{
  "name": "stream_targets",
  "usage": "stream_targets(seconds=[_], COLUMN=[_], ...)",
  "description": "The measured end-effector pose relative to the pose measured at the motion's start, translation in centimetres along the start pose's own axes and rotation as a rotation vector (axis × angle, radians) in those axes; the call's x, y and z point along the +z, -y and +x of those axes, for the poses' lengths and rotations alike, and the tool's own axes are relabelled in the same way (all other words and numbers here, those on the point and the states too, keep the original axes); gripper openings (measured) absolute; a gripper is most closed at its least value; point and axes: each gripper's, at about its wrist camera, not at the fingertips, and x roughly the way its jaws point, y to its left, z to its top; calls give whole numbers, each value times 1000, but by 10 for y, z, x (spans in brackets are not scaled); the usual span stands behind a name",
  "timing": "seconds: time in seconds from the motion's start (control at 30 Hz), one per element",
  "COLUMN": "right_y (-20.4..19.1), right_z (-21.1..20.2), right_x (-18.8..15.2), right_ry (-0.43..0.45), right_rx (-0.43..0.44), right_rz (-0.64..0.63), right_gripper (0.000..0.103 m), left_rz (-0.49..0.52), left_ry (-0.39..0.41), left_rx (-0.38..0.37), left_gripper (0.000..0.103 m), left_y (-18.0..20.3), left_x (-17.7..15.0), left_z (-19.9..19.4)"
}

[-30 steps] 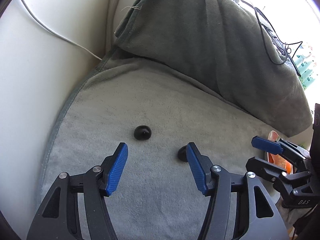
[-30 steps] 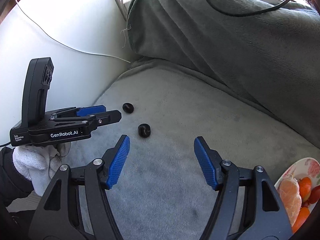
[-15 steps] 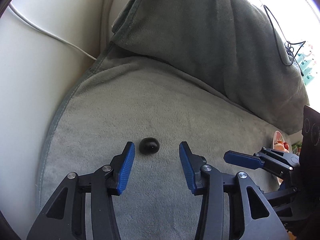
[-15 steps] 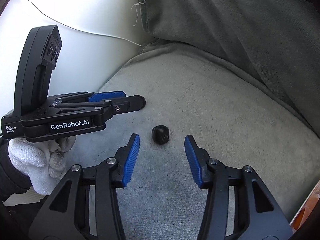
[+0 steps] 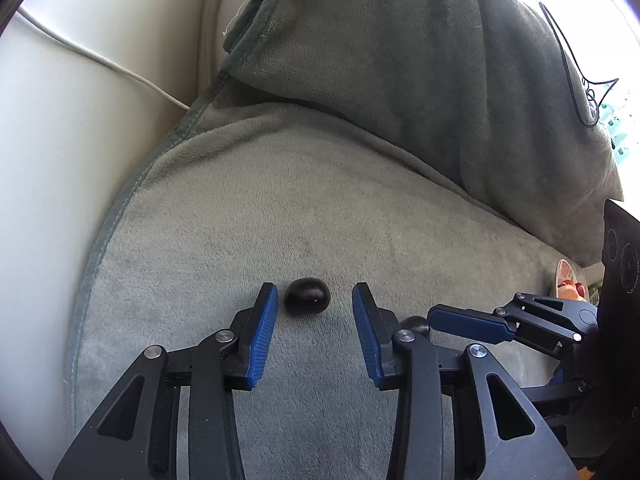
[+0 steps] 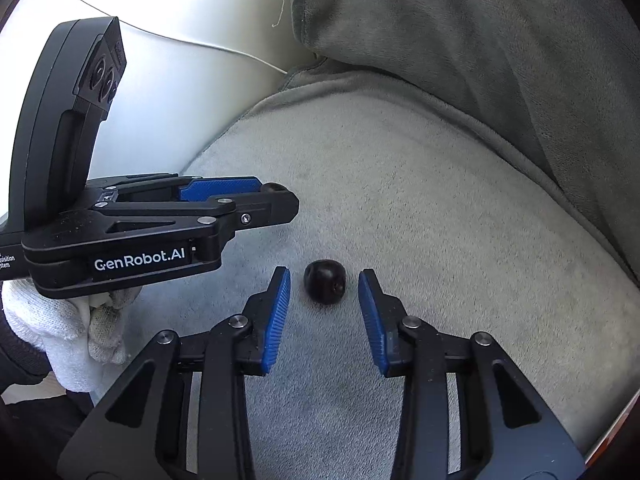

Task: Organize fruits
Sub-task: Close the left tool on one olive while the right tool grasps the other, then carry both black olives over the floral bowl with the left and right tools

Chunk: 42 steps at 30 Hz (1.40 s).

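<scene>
Left wrist view: left claw (image 5: 314, 300) is closing around a dark fruit (image 5: 307, 301), untouched yet; right claw (image 6: 324, 284) is likewise closing on another dark fruit (image 6: 325, 287); next, likely lifting both.

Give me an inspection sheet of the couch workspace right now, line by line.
Surface: grey blanket over a cream sofa.
Job's things: two dark fruits, one between the left gripper's pads, the other between the right gripper's pads; plate of orange fruit at far right.
Clutter: nothing seen.
Grippers: left gripper and right gripper both closing, pads not yet pressing.
Cables: white cable on sofa; black cable on blanket.
Surroundings: white-gloved hand.
</scene>
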Motion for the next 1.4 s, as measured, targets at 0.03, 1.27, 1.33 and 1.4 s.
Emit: stream_targets(seconds=[0.03,1.27,1.33,1.4], right_y=[-1,14,18,23], right_z=[1,-75,-85,-95], right_x=[0,-28,-33,-40], right_ry=[-4,71,78,86], right_rx=[-3,-22,-30,-35], right_rz=[-3,15,23,36], right_gripper=[34,23,23,23], left_rz=[0,68,81,93], left_ry=[-1,73,76,79], left_rx=[1,19,13,4], left_gripper=[35,21,21,21], left_y=[0,47,61,71], left_x=[0,0,-1,-1], left_z=[-1,-48,-47,-50])
